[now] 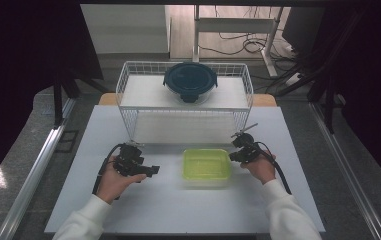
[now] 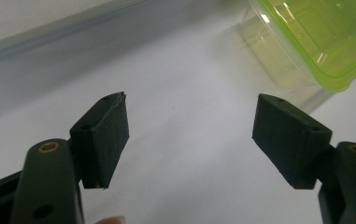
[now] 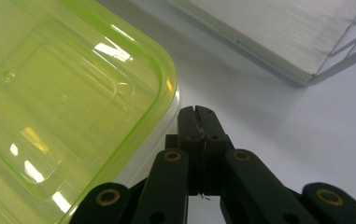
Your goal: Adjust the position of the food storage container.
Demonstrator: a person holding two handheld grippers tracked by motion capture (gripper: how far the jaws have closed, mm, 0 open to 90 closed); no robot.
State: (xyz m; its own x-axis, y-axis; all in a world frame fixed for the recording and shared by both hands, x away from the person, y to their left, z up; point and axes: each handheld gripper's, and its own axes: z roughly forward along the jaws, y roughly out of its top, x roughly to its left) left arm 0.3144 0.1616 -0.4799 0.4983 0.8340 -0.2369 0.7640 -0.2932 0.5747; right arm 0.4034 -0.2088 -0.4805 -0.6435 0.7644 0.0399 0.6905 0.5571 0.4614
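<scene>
On the white worktop [image 1: 128, 210], a lidded lime-green plastic container [image 1: 206, 166] sits untouched between both claws: left claw [image 1: 154, 171] spread apart and empty, right claw [image 1: 232, 157] pressed together just beside its edge.

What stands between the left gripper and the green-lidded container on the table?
Nothing visible. The left gripper has open jaws pointing toward the green-lidded container, with bare white table between them. The shut right gripper is at the container's opposite side.

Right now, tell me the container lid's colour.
Translucent lime green lid; right gripper view shows it best.
</scene>
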